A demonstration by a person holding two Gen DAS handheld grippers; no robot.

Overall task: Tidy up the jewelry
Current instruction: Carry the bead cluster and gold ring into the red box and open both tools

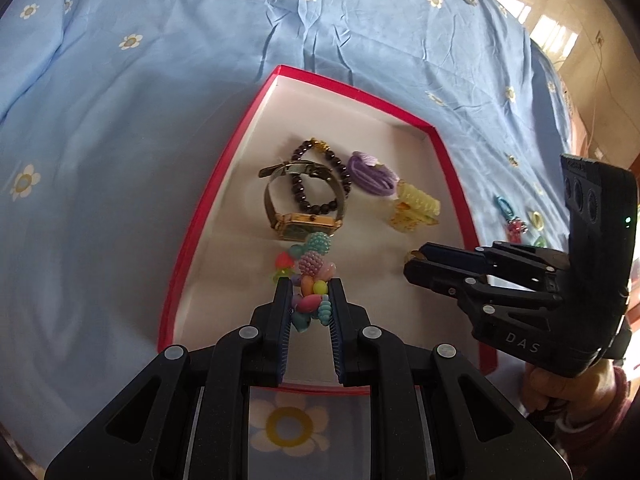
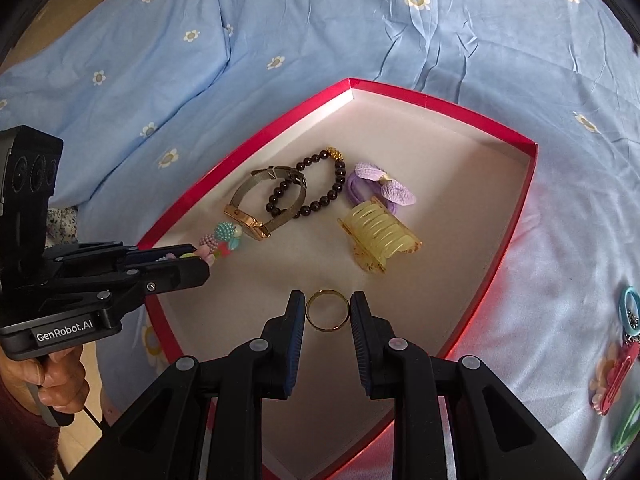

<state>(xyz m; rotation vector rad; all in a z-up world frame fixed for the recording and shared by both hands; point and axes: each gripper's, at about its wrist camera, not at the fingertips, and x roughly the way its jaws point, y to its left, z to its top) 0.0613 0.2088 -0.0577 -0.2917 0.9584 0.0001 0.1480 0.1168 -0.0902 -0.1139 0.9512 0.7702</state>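
Observation:
A red box with a white inside lies on a blue flowered bedsheet. My left gripper is shut on a colourful bead bracelet, whose loose end hangs over the box floor beside a gold watch. My right gripper is shut on a gold ring, held upright just above the box floor at its near side. In the box also lie a dark bead bracelet, a purple hair tie and a yellow hair claw.
Several small coloured hair clips lie on the sheet to the right of the box. A hand holds the left gripper's handle and another hand holds the right one. The sheet stretches away behind the box.

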